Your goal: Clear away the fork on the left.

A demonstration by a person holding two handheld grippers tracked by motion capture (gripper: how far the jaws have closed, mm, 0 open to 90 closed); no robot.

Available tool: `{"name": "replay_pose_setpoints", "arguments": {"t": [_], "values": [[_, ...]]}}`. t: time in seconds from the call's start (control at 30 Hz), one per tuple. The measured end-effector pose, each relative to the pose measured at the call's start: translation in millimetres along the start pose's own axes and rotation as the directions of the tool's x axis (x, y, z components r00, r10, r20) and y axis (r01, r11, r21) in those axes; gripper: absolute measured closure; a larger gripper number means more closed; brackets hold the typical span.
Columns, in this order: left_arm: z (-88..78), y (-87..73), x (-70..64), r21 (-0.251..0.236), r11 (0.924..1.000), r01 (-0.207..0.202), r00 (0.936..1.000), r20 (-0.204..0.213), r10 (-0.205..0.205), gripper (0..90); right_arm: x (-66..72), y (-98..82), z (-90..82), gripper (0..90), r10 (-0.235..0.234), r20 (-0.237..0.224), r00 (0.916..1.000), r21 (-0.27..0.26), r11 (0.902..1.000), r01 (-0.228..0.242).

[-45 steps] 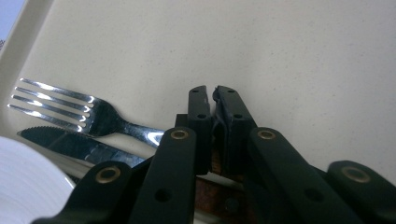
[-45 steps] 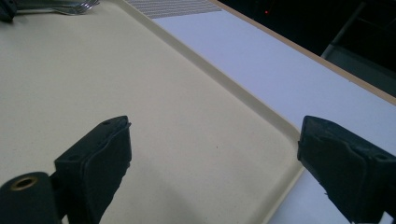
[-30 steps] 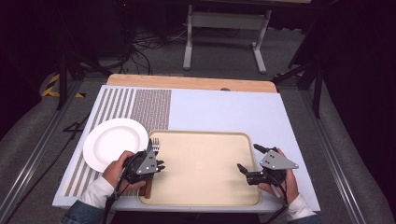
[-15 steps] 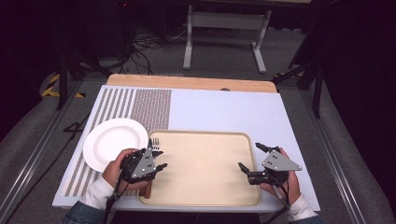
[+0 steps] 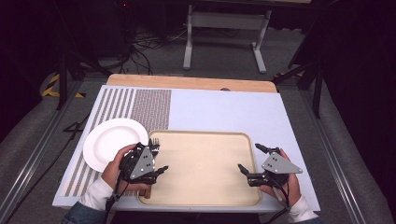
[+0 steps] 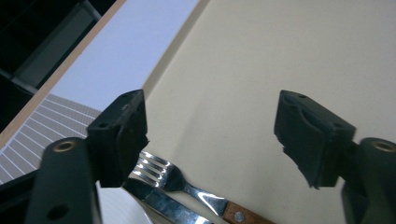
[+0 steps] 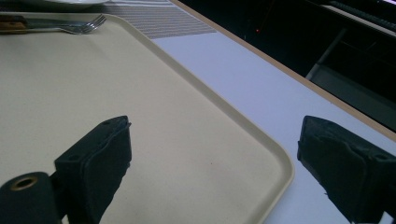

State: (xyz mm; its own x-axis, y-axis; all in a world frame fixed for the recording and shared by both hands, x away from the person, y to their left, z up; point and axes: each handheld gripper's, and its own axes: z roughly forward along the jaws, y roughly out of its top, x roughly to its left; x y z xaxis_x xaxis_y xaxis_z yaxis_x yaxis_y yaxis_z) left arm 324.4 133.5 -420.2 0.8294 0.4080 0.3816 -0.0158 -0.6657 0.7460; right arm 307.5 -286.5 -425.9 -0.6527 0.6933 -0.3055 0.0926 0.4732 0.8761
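- Left tongs at the near-left corner of the flat beige plastic tray; jaws apart, just been opening, nothing between them but bare tray floor.
- Person's left hand wraps the left tongs body; white sleeve cuff trails back toward the near edge of the surface.
- In the left gripper view, the steel fork with a wooden riveted handle lies flat on the tray just below and behind the left jaw, tines toward that jaw, not touched by either pad.
- Steel knife blade lies alongside the fork, on the side toward the tray rim, touching or nearly touching it; can't tell which.
- In the high view, the fork tines poke out just beyond the left tongs, at the tray's left rim.
- Right tongs over the tray's right rim, jaws wide apart: one jaw above the tray floor, the other above the surface outside the rim. Nothing gripped.
- Round white plate on the surface just left of the left tongs, outside the tray, partly on the striped mat.
- Pale blue-white surface runs beyond both tongs; wooden strip along its far edge.
- Metal stand legs on the floor, well beyond.
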Motion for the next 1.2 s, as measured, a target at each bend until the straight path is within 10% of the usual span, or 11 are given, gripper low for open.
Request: {"name": "replay_pose_setpoints", "arguments": {"t": [1.2], "values": [[-48.0, -25.5, 12.9, -0.084, 0.9891, 0.121, 0.9805, -0.146, -0.132, 12.0, 10.7, 1.4, -4.7, 10.1, -0.011, 0.019, 0.9998, -0.008, 0.9999, 0.011]]}}
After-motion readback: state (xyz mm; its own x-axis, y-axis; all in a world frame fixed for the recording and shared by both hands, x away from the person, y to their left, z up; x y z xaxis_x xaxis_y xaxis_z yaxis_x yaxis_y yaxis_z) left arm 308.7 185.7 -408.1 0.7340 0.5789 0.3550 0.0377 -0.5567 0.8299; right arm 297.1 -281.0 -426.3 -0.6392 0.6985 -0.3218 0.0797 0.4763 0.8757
